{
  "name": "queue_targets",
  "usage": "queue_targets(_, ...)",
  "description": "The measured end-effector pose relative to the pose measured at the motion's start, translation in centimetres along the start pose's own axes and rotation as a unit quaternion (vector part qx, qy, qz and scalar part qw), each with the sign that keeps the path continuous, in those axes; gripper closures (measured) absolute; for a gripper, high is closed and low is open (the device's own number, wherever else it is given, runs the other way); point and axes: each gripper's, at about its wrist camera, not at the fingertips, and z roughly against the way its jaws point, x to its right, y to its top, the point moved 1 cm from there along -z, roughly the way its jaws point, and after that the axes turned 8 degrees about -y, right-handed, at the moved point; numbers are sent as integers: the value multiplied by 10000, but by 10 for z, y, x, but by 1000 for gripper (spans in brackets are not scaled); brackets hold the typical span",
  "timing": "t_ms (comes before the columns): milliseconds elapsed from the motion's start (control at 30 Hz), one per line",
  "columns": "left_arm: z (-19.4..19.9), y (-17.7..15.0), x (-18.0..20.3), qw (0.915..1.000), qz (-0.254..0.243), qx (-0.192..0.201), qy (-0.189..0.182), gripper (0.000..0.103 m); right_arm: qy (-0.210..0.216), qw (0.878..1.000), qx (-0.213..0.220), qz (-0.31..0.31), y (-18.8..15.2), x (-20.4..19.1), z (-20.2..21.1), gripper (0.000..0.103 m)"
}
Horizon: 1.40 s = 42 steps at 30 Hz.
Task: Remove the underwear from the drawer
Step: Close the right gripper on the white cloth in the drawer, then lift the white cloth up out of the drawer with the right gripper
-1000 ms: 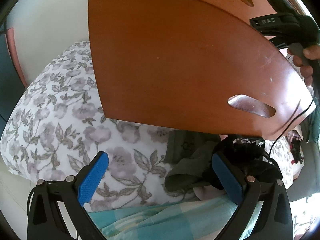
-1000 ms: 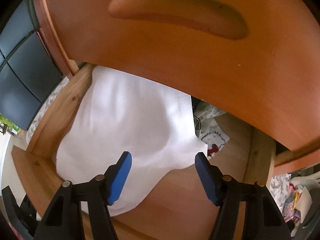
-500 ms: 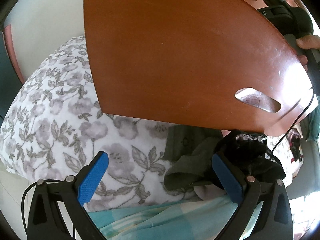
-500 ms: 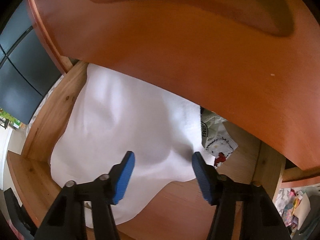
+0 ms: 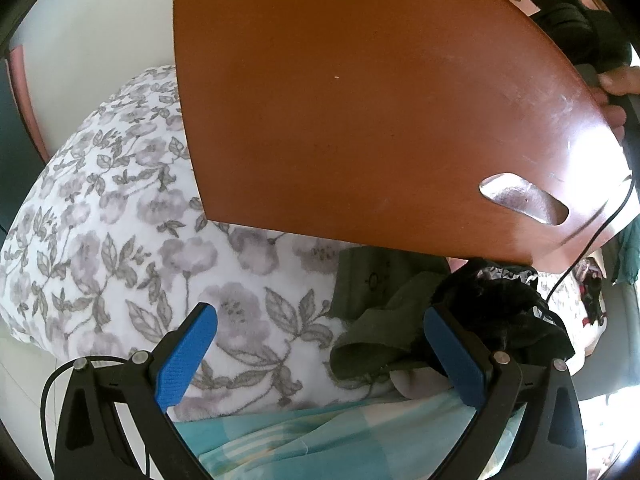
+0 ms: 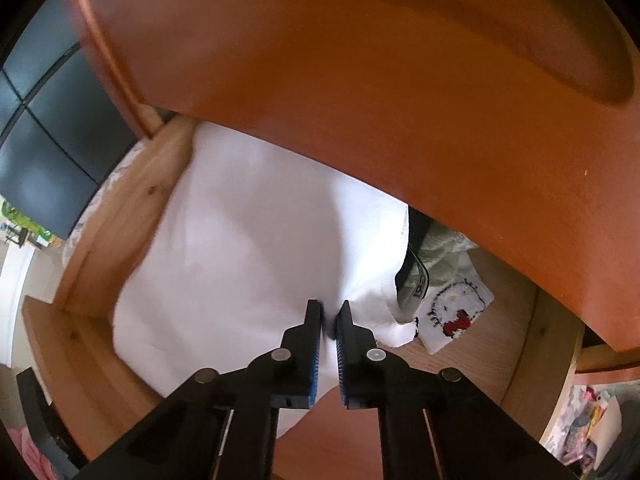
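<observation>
White cloth in the wooden drawer bunches between the right gripper, whose jaws have just closed on it, so the lift goes best straight up, clear of the drawer front above.

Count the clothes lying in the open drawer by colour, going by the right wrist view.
White: 1, the white garment, pinched by the right hand-held gripper
Pale green: 1, the green cloth
White with red bow cartoon print: 1, the printed piece
Dark with lettering: 1, the dark band
Total: 4

Both wrist views steeply downward, close
</observation>
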Motion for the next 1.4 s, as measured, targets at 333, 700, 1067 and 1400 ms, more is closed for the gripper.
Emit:
queue_targets(333, 2, 1, 2, 10000, -8, 25, -16, 0, 803, 9963, 271, -157, -28, -11, 35, 97)
queue_targets(700, 14, 4, 9, 9999, -44, 157, -3, 0, 1869, 9747, 778, -947, -61, 6, 89, 98)
queue_targets(1067, 31, 5, 20, 9995, -134, 299, 20, 0, 2182, 9529, 1533, -1447, -82, 32, 152, 99)
queue_targets(1400, 46, 4, 32, 9988, -255, 409, 50, 0, 2339, 9363, 1889, -1815, -91, 42, 175, 101)
